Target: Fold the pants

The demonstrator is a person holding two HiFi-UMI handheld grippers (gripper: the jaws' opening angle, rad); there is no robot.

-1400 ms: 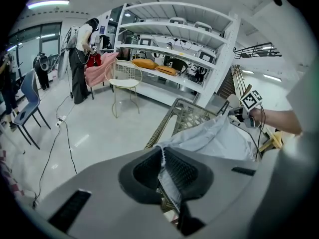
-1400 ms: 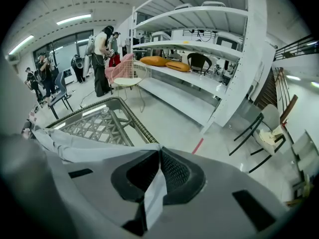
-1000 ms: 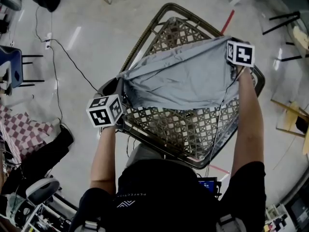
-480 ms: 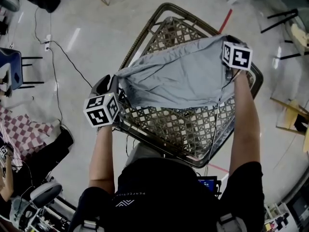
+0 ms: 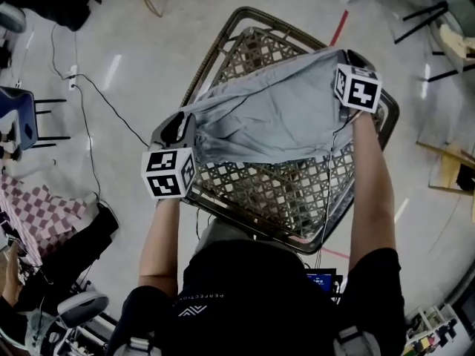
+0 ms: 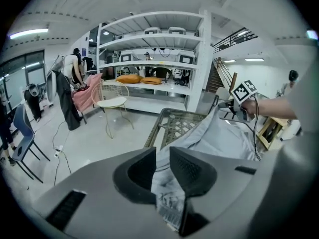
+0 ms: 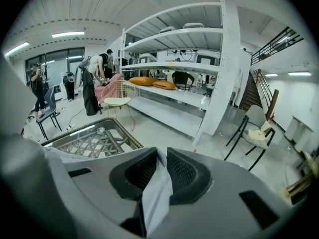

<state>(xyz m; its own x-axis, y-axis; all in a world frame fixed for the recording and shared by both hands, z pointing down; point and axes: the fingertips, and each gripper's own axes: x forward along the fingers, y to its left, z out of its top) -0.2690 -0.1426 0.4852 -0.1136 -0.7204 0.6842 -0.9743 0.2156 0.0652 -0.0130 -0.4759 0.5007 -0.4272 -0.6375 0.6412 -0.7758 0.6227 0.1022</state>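
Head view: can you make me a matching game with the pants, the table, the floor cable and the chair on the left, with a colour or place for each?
Things:
1. pants
2. table
3. cable
4. chair

Colour or place:
A. blue, at the left edge
B. brown woven lattice
C. grey, spread above the table
D. black and thin, lying on the floor

Pairs: 1-C, 2-B, 3-D, 4-A

pants (image 5: 274, 117): plain light grey. table (image 5: 282, 195): tan lattice weave, dark brown rim. Cubes on my left gripper (image 5: 185, 124) and right gripper (image 5: 346, 56): black-and-white squares. My shirt (image 5: 252, 295): black. floor cloth (image 5: 33, 202): red-white check.
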